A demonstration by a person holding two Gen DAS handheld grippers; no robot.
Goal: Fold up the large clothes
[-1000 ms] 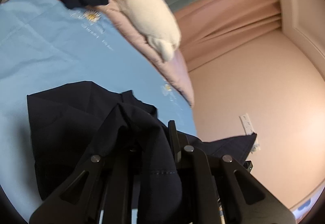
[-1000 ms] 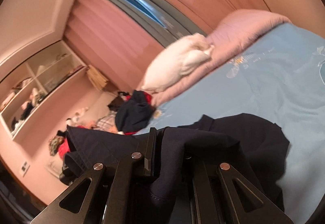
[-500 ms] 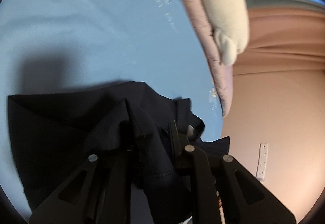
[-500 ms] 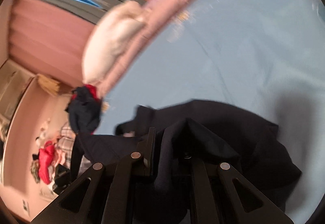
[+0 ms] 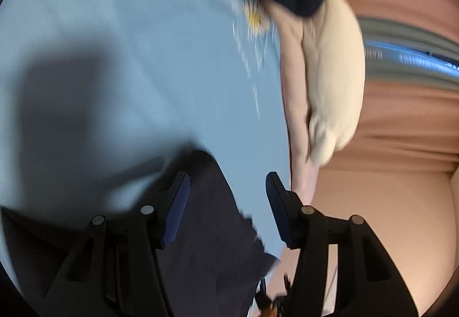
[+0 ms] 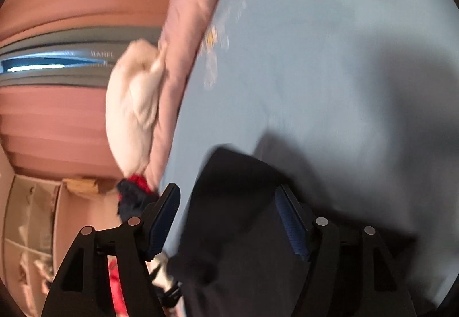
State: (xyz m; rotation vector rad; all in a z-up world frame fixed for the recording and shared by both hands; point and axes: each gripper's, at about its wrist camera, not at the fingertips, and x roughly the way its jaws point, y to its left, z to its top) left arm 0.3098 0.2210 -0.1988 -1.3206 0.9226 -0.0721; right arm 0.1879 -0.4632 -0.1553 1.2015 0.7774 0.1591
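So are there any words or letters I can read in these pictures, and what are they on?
"HANEL": pale letters on the grey window frame, seen from the right wrist; blurred, so the spelling is unsure.
Grey window frame in the left wrist view: more pale lettering, too blurred to read.
Blue bedsheet beside the daisy print: lines of pale writing, too smeared to read.
No numbers or signs can be read.

The dark navy garment (image 5: 206, 245) lies on the bed's light blue sheet (image 5: 143, 58), near the edge of the bed closest to the cameras. Its cloth is bunched and creased, not flat, and one rounded fold (image 6: 232, 173) rises a little toward the middle of the bed.
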